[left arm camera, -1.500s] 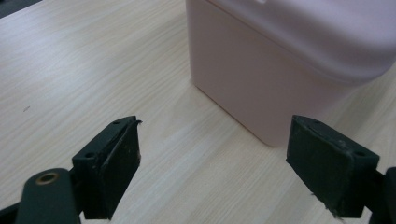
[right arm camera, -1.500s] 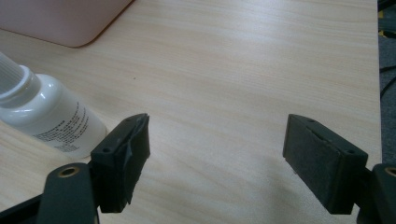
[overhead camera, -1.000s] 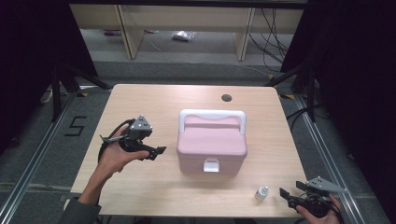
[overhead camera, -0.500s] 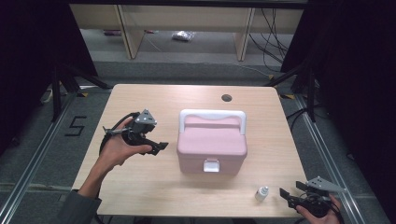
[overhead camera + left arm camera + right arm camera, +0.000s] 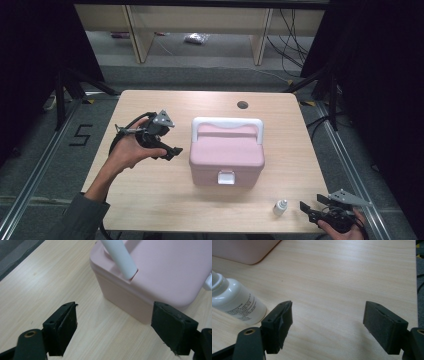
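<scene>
On the wooden tabletop, the pink lidded box sits mid-table. The left gripper, jaws spread and empty, approaches its left side, likely aiming for the white handle. The right gripper, also spread, rests at the near right corner beside a small white bottle.

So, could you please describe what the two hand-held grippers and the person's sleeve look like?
Both the left gripper and the right gripper are black, with blocky padded fingers, a grey three-cornered top plate and a trailing black cable. The left forearm wears a grey-green sleeve.
</scene>
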Available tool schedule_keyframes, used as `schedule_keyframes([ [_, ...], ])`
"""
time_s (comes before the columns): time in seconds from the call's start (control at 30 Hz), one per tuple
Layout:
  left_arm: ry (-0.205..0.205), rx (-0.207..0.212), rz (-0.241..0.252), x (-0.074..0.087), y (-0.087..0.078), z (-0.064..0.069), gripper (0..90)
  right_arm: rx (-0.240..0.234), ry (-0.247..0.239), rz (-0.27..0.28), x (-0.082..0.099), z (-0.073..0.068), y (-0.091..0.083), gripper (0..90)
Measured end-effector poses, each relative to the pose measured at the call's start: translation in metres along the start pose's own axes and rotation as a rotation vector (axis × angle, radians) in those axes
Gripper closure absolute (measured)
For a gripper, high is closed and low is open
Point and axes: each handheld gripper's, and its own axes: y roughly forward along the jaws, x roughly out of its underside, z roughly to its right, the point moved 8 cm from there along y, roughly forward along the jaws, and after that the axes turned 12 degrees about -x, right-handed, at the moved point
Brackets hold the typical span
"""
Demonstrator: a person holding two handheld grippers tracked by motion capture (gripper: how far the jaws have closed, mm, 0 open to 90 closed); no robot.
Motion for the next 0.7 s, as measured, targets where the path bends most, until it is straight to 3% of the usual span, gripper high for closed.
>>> schedule_keyframes([
  [0.1,0.009,0.004,-0.005,-0.006,-0.001,0.000,20.3,-0.007,0.022,0.024,-0.001,0.000,0.000,24.6],
  [0.13,0.014,0.000,-0.007,-0.008,-0.001,0.000,20.3,-0.009,0.051,0.021,0.001,-0.003,0.000,24.7],
  [0.17,0.014,0.001,-0.007,-0.010,0.000,0.000,20.3,0.002,0.004,0.024,0.000,0.001,-0.001,24.7],
  [0.2,0.018,-0.003,-0.006,-0.011,0.000,0.000,20.3,-0.012,0.023,0.022,0.001,-0.001,0.000,24.7],
  [0.23,0.021,0.004,-0.010,-0.013,0.000,0.001,20.4,-0.004,0.004,0.027,0.000,0.001,-0.001,24.7],
  [0.27,0.028,0.004,-0.010,-0.014,0.001,0.001,20.4,-0.002,0.051,0.027,0.001,-0.003,-0.002,24.7],
  [0.33,0.028,0.009,-0.015,-0.016,0.002,0.003,20.8,-0.001,0.010,0.030,0.000,-0.001,-0.002,24.8],
  [0.43,0.040,0.016,-0.026,-0.019,0.002,0.004,21.0,0.003,-0.011,0.029,-0.001,-0.002,-0.003,24.7],
  [0.57,0.044,0.008,-0.026,-0.026,0.002,0.002,21.1,-0.017,0.010,0.026,0.000,-0.003,-0.001,24.8],
  [0.63,0.043,0.004,-0.028,-0.030,0.002,0.001,21.1,-0.002,-0.009,0.027,0.000,0.000,-0.003,24.8],
  [0.67,0.043,0.003,-0.030,-0.032,0.001,0.002,21.1,-0.015,0.044,0.027,0.001,-0.005,-0.002,24.8],
  [0.7,0.043,0.003,-0.030,-0.032,0.001,0.002,21.1,-0.016,0.013,0.032,0.000,-0.002,-0.002,24.8],
])
